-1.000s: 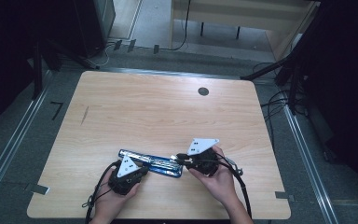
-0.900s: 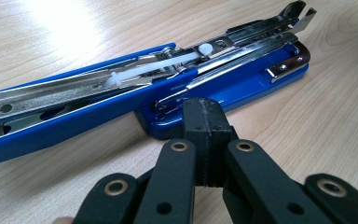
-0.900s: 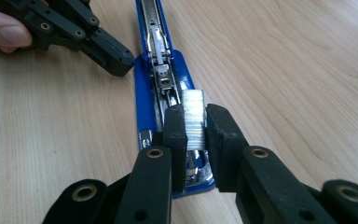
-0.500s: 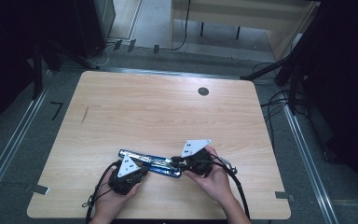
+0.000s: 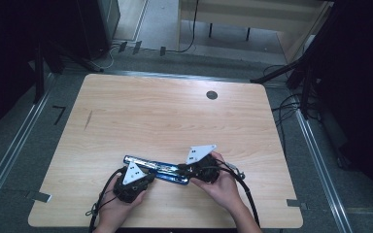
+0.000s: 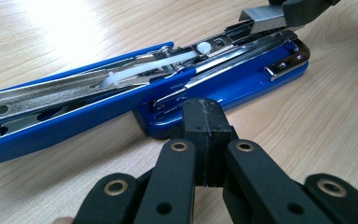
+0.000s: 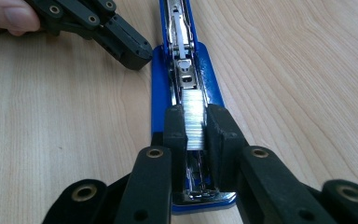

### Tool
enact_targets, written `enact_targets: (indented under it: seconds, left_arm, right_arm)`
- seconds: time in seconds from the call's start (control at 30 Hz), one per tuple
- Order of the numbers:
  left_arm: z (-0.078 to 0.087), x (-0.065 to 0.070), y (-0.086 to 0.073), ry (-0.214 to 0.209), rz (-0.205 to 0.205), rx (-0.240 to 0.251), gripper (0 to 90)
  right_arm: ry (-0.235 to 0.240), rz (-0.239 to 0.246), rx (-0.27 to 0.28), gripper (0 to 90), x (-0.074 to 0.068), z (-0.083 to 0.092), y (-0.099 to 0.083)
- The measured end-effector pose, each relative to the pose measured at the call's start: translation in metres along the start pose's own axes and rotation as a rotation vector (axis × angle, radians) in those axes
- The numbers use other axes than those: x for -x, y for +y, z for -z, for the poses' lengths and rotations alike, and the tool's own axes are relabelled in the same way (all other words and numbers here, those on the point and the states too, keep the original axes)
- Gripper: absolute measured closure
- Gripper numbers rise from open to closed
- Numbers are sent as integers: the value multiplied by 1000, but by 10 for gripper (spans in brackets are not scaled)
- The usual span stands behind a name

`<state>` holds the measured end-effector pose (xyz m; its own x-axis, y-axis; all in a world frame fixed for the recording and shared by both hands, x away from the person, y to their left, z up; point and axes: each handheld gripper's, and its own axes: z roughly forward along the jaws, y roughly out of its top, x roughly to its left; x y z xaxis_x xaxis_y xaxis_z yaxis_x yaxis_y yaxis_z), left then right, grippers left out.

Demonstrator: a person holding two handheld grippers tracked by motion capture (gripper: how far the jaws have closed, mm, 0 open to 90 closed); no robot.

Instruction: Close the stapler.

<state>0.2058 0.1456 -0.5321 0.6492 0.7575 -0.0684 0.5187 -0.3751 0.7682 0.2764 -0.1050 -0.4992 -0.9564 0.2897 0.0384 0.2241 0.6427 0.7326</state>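
A blue stapler lies swung open on the wooden table, its metal magazine facing up. My right gripper is shut on a silver strip of staples. It holds the strip just over the magazine channel, and the same strip of staples shows at the top of the left gripper view. My left gripper is shut with nothing between its pads. Its tips rest against the edge of the stapler's blue base. That left gripper sits beside the stapler in the right gripper view.
A round dark cable port sits near the table's far edge. Cables trail from both grippers toward the front edge. Dark equipment and floor rails surround the table.
The right gripper with the staples has edged slightly left along the stapler. The left gripper has stayed put.
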Motion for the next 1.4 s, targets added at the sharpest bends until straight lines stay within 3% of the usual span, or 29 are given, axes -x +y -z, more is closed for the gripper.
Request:
enact_targets:
  seconds: [0.77, 1.4]
  left_arm:
    - [0, 0, 0, 2, -3, 0, 900]
    - [0, 1, 0, 3, -7, -2, 900]
  right_arm:
    - [27, 10, -13, 795, 3, -2, -1]
    - [4, 22, -40, 797, 3, 0, 2]
